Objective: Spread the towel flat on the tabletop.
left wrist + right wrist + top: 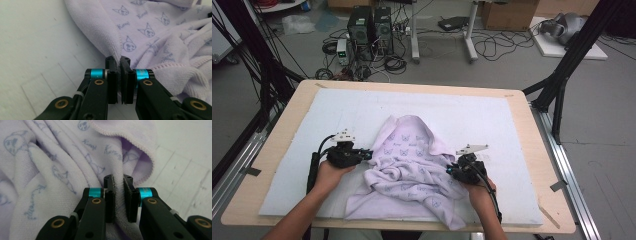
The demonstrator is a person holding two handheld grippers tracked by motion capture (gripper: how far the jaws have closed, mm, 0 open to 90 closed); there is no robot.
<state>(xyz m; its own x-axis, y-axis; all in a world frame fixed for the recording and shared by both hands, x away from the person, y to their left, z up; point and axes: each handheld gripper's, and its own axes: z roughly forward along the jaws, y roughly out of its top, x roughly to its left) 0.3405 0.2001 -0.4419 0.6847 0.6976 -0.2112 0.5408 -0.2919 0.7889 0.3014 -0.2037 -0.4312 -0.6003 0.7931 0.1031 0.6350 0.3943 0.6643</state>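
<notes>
High view first: I have the lilac towel [409, 170] lying crumpled at the middle of the tabletop [277, 150], on the white foam mat [472, 120] that covers most of the wood. My left tool [368, 155] sits at the towel's nine o'clock edge and my right tool [451, 171] at its four o'clock side, each hand [328, 176] coming in from six o'clock. I judge I hold it at two opposite margins so that I can pull the bunched cloth flat; the folds heaped between the tools are what needs spreading.

Left gripper view: the left tool's black pads [113, 75] are pressed nearly together on a thin hemmed edge of the towel [150, 32], which rises from the grip toward twelve o'clock. The cloth is soft, short-looped terry, printed with small blue cat faces and script, with a stitched border. At nine o'clock the mat [37, 50] shows faint scored lines.

Right gripper view: the right tool's jaws stand narrow, clamped on a thicker fold of the towel [57, 170], so a sliver of nap shows between the ribbed pads [130, 197]. A curled, overlocked hem loops at one o'clock over the mat [185, 157]. I judge this doubled grip the less certain, since a layer could slip free.
</notes>
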